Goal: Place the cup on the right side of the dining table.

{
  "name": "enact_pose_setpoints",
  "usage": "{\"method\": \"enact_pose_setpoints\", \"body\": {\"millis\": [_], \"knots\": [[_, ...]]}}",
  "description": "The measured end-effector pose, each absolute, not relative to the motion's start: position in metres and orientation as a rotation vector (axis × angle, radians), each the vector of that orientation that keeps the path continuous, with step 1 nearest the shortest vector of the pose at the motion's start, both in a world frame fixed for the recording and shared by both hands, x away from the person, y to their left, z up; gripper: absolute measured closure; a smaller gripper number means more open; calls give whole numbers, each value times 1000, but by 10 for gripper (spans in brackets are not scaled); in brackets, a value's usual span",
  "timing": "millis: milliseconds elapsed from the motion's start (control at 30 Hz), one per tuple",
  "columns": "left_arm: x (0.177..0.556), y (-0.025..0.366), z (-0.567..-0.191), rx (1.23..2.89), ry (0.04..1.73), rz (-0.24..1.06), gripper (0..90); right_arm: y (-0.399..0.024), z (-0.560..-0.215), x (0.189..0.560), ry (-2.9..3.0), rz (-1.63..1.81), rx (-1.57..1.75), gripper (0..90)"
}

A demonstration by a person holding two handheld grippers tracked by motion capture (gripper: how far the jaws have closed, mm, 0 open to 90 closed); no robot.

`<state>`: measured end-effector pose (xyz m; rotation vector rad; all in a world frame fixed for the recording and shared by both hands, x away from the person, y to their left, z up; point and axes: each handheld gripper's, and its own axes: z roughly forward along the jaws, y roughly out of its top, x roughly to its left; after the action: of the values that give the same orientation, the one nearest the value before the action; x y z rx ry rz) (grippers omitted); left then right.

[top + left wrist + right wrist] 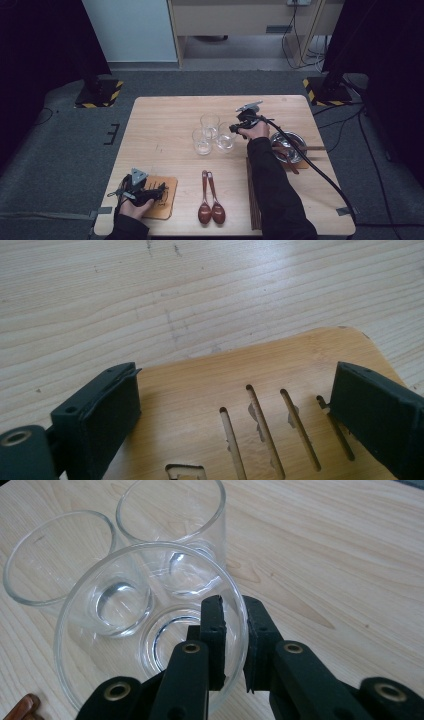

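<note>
Three clear glasses stand close together at the table's middle. My right gripper [235, 129] [234, 602] is shut on the rim of the nearest glass [226, 138] [100, 645], one jaw inside the wall and one outside. Beyond it in the right gripper view are the other two glasses [55, 560] [170, 510]. At the front left, my left gripper [159, 191] [240, 377] rests open over a slotted wooden board [169, 201] [200, 390], with nothing between its jaws.
Two brown wooden spoons [210, 200] lie side by side near the front edge. A metal bowl [287, 145] sits at the right on a wooden piece. A dark strip [253, 200] lies beside the right forearm. The gripper cable [320, 172] trails off right.
</note>
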<state>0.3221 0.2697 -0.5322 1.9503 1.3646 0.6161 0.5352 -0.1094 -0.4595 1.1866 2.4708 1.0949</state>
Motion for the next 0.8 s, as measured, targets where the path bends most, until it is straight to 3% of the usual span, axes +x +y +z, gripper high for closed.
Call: {"method": "enact_pose_setpoints", "body": {"millis": [800], "knots": [[322, 270, -532, 1950, 1365, 617, 50, -153, -437, 532, 2338, 1157, 1211, 820]]}}
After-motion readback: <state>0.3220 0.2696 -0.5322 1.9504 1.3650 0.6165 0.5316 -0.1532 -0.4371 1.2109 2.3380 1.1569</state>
